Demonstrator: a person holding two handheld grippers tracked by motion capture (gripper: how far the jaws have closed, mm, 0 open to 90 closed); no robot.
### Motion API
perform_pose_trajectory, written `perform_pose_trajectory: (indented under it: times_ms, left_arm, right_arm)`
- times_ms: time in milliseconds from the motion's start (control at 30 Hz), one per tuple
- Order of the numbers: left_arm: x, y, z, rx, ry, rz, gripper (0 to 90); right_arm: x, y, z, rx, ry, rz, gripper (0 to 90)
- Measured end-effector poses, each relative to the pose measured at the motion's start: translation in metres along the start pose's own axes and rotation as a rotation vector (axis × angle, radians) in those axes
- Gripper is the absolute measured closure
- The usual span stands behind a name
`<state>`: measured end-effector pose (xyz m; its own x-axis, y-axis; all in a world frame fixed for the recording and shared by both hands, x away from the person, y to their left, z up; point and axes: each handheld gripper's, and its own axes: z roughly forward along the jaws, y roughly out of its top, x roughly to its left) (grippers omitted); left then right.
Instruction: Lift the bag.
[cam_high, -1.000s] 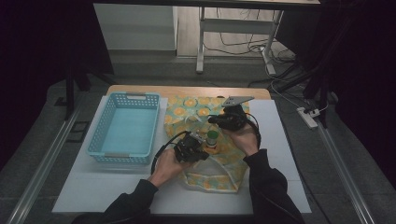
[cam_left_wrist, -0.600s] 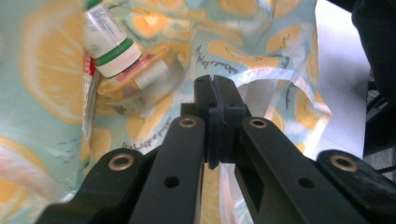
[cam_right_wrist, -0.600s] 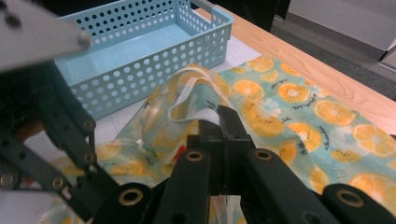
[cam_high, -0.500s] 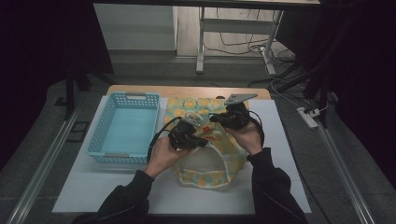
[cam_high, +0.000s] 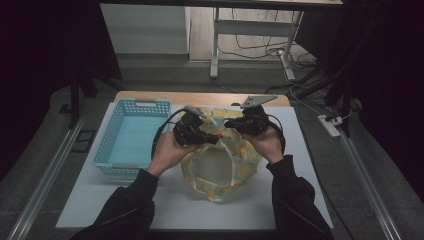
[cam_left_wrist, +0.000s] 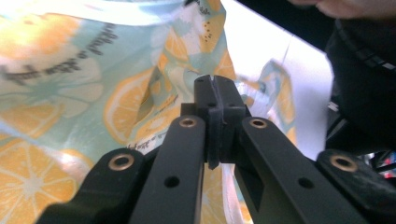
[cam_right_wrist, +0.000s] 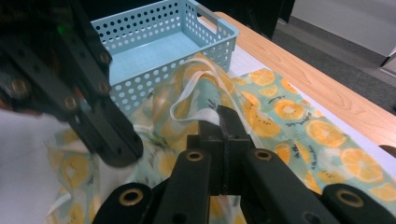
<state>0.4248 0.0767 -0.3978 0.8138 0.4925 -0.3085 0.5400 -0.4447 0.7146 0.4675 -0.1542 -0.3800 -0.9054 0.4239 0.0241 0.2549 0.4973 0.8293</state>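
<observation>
Since a second ago we see the lemon-print bag (cam_high: 220, 167) lifted off the white table (cam_high: 300, 150), left gripper (cam_high: 212, 138) and right gripper (cam_high: 231, 125) both clamped on its rim, mouth now pulled open beside the blue basket (cam_high: 131, 135).

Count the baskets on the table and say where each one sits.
1. A light blue perforated plastic basket sits on the left part of the white table, left of the lemon-print fabric bag. The raised bag could hide something small behind it.
</observation>
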Motion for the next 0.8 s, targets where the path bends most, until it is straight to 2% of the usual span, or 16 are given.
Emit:
perform_pose_trajectory:
  times_ms: [300, 533, 800]
  left_arm:
    - [0.002, 0.016, -0.032, -0.068, -0.016, -0.007, 90.0]
    - [0.003, 0.03, -0.055, -0.139, -0.031, -0.007, 90.0]
    - [0.003, 0.048, -0.077, -0.189, -0.046, 0.01, 90.0]
  right_arm:
    - [-0.002, 0.009, -0.008, -0.012, 0.002, 0.01, 90.0]
    - [0.0, 0.024, -0.017, -0.038, -0.005, 0.0, 90.0]
    - [-0.001, 0.039, -0.028, -0.064, -0.016, -0.004, 90.0]
